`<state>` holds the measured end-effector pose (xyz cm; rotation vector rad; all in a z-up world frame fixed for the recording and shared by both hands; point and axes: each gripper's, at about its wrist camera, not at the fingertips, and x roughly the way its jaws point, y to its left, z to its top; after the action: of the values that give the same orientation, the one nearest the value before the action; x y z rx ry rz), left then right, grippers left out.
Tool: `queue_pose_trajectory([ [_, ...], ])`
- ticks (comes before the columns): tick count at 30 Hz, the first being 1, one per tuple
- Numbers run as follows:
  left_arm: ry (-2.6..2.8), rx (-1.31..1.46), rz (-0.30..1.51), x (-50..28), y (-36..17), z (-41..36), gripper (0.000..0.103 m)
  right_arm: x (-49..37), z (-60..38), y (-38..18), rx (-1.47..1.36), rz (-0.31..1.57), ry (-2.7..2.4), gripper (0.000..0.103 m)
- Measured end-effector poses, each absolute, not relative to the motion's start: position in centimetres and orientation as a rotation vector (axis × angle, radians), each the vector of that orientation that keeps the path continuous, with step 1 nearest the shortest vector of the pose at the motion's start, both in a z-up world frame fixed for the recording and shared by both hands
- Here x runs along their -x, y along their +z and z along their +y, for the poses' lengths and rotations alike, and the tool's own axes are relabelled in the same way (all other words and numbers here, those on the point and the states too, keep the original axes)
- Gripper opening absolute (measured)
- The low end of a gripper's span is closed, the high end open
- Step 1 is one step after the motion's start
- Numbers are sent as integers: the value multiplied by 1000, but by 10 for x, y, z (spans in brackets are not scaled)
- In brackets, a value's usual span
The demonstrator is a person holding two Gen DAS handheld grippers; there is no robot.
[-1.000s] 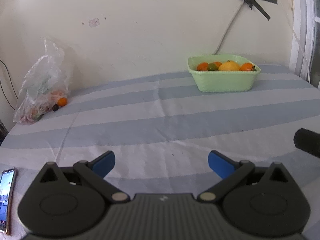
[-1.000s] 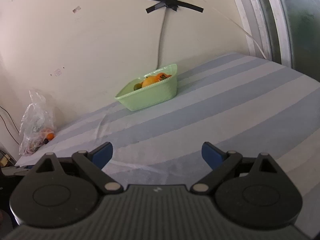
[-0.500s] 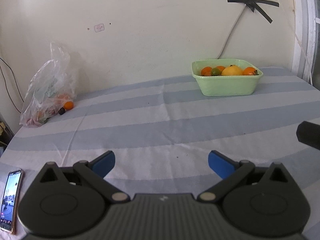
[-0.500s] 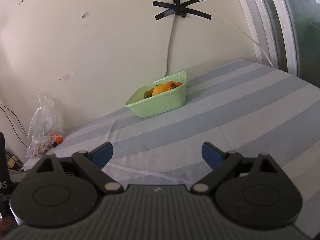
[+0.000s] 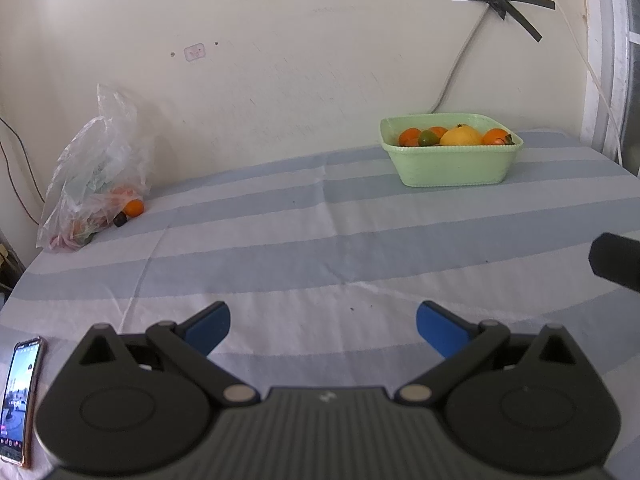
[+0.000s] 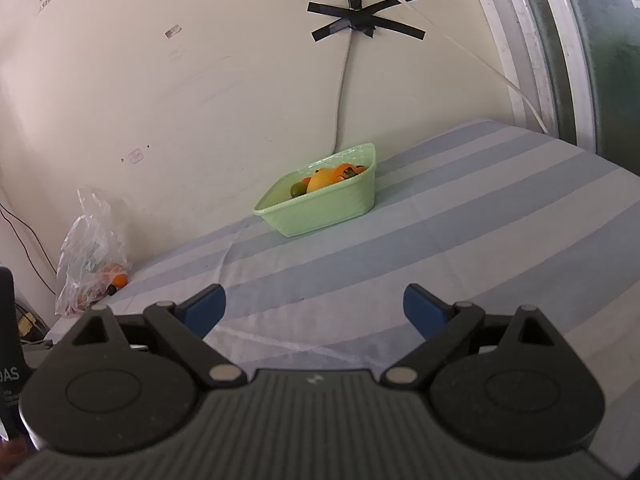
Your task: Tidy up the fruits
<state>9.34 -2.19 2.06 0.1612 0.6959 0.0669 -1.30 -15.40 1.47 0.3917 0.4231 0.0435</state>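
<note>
the loose orange fruit (image 5: 133, 207) lies far ahead and to the left of the left gripper (image 5: 322, 325), just outside the crinkled clear plastic bag (image 5: 96, 172) by the wall; the left side is likely nearer. the ribbed pale-green plastic basket (image 5: 452, 168), already holding round oranges and a yellow fruit, sits far ahead to the right on the striped cloth tabletop (image 5: 320, 248). both the left and the right gripper (image 6: 314, 309) have jaws spread wide, grasping nothing.

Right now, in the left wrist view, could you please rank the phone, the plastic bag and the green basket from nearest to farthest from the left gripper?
From the left gripper:
1. Phone, lower left, beside it.
2. Plastic bag, far left, by the wall.
3. Green basket, far right.
</note>
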Motion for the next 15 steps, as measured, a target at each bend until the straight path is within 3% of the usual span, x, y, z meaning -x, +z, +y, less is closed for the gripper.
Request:
queue_pose_trajectory([
  [15,45,-154,690,-87,23,-21,103,14,-156,15,-401,426,41,97],
])
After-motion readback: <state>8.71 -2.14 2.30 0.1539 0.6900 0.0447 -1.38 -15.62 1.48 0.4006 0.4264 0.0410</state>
